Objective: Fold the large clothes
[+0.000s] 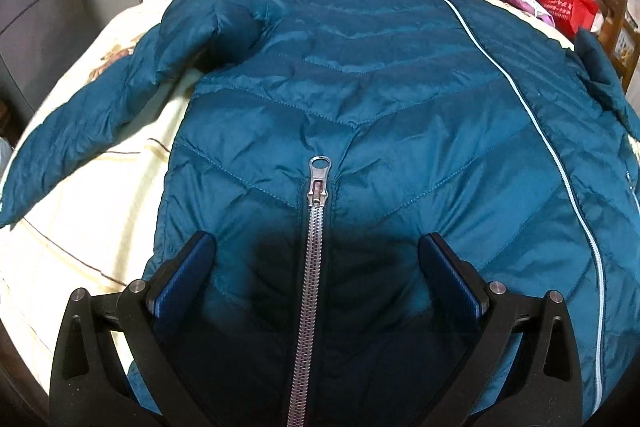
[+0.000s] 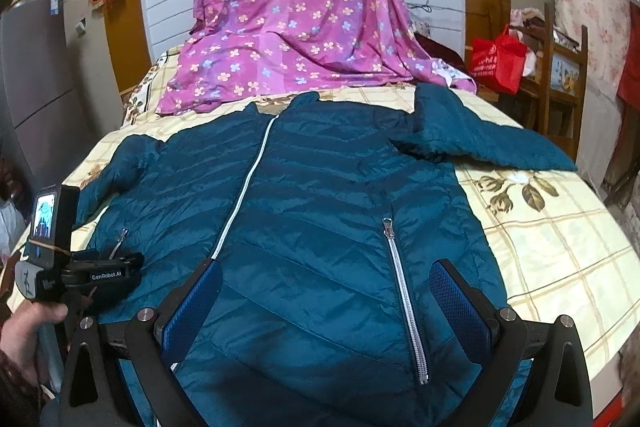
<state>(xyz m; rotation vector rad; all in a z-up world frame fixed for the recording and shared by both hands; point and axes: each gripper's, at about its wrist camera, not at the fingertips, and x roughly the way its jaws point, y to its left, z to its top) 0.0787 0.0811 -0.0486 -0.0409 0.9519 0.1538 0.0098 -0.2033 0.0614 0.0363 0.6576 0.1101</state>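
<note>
A teal quilted jacket (image 1: 400,99) lies front up and spread out on the bed, its white main zipper (image 1: 560,163) closed. My left gripper (image 1: 320,259) is open just above the jacket's lower left front, its fingers either side of a metal pocket zipper (image 1: 318,211). One sleeve (image 1: 80,131) stretches out to the left. In the right wrist view the same jacket (image 2: 312,211) fills the middle. My right gripper (image 2: 328,291) hovers open over its lower right front, beside the other pocket zipper (image 2: 404,291). The other sleeve (image 2: 480,139) lies bent outward. A hand (image 2: 24,331) holds the left gripper (image 2: 132,261) at the left.
The bed has a cream checked sheet with flowers (image 2: 552,251). A purple flowered cloth (image 2: 296,11) is draped at the head of the bed. A red bag (image 2: 496,59) sits on a wooden chair (image 2: 560,75) to the right. A grey cabinet (image 2: 32,79) stands to the left.
</note>
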